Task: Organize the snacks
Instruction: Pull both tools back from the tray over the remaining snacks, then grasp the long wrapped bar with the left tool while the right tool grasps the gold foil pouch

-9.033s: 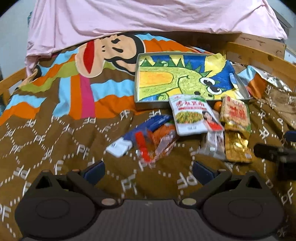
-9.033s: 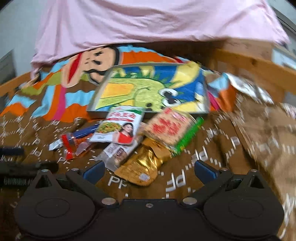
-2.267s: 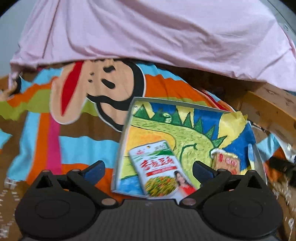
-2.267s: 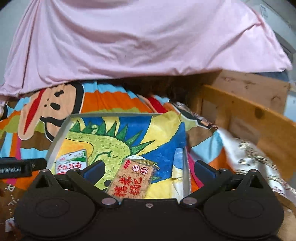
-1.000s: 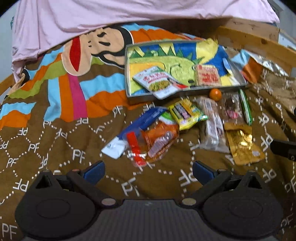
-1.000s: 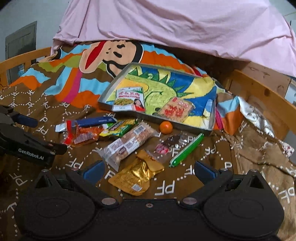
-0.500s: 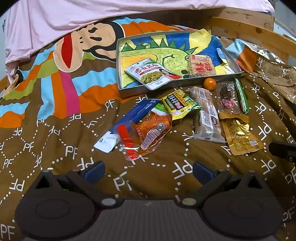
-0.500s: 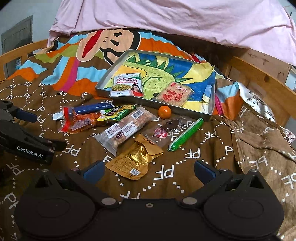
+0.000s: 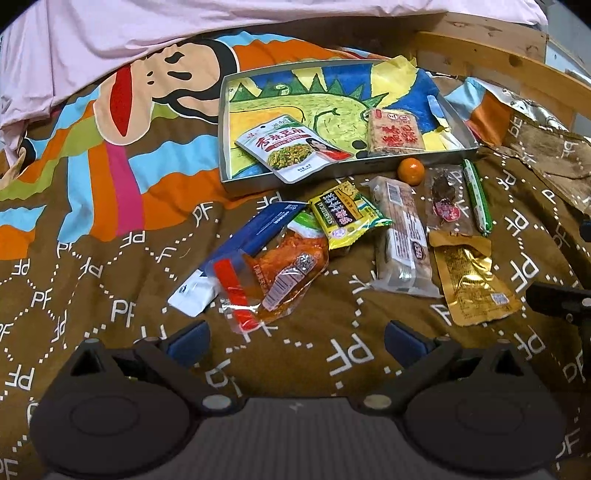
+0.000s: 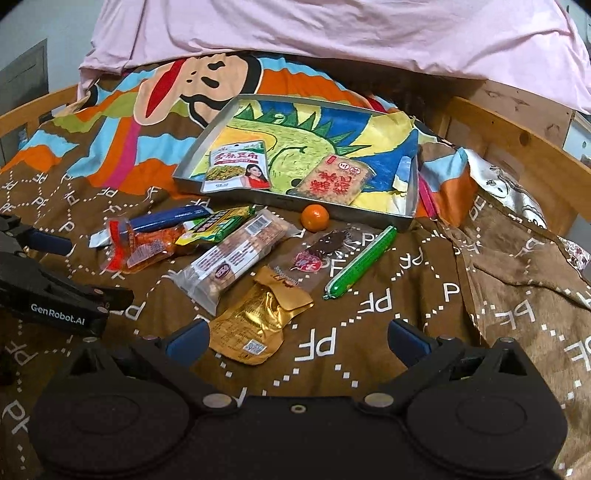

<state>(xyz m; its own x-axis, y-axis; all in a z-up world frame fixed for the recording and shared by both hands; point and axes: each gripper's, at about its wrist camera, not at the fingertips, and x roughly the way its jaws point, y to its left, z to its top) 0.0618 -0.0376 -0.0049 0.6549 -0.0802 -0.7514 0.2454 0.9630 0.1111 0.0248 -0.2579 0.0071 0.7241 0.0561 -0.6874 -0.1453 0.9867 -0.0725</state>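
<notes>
A grey metal tray [image 9: 224, 110] [image 10: 192, 146] lined with a dinosaur drawing holds a white pea snack bag [image 9: 291, 147] [image 10: 236, 170] and a brown rice-cracker pack [image 9: 395, 131] [image 10: 334, 181]. In front of it on the brown blanket lie several snacks: a blue stick pack [image 9: 255, 236], an orange pouch [image 9: 288, 269] [image 10: 147, 247], a yellow-green pack [image 9: 343, 216], a clear biscuit pack [image 9: 402, 240] [image 10: 236, 258], a gold pouch [image 9: 472, 280] [image 10: 255, 317], a green sausage [image 9: 476, 195] [image 10: 360, 262] and a small orange [image 9: 410, 171] [image 10: 314, 218]. My left gripper [image 9: 295, 334] and right gripper [image 10: 297, 334] are both open and hold nothing.
A pink sheet [image 9: 184, 33] covers the far end of the bed. A wooden bed rail [image 10: 517, 144] runs along the right, with crumpled foil wrapping [image 10: 506, 192] beside it. The left gripper's body [image 10: 48, 291] shows at the left of the right wrist view.
Both grippers let go of the pea bag and cracker pack in the tray, then drew back. Over the last second they have come slightly closer to the loose snacks.
</notes>
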